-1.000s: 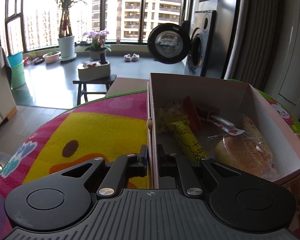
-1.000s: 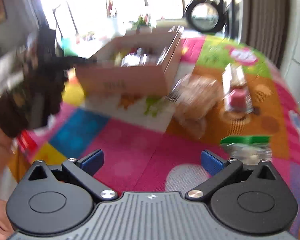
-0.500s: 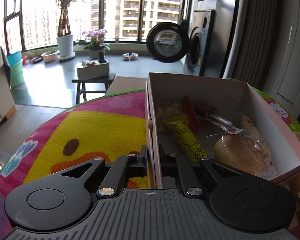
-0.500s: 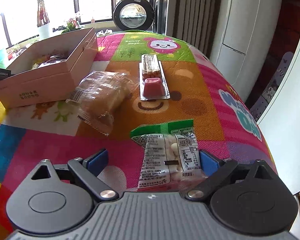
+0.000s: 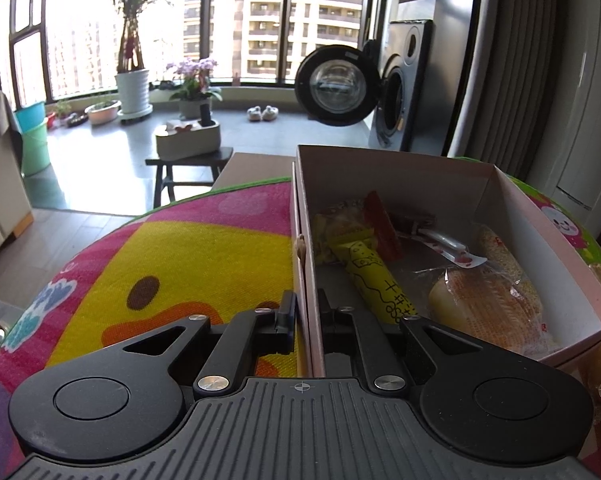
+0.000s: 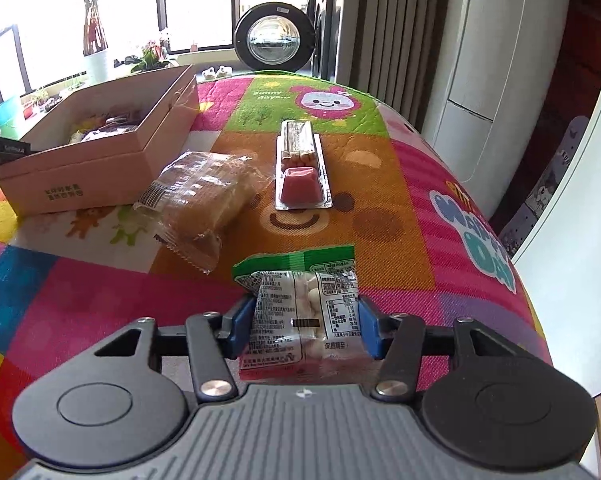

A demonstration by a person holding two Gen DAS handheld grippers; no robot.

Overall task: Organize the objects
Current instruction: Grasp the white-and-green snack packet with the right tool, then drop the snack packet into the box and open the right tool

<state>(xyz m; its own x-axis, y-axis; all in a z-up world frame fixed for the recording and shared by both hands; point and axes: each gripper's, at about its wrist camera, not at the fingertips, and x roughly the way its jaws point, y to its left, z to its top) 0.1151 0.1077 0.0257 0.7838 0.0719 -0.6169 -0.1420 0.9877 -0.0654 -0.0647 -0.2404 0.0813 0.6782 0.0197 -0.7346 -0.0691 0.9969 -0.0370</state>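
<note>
Fingers (image 6: 366, 326) squeeze snack bag (image 6: 304, 312); box (image 6: 100, 160) apart

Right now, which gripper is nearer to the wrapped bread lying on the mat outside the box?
Right. The right gripper grips the green snack bag just short of the wrapped bread; the left gripper clamps the box wall on the box's opposite side.
</note>
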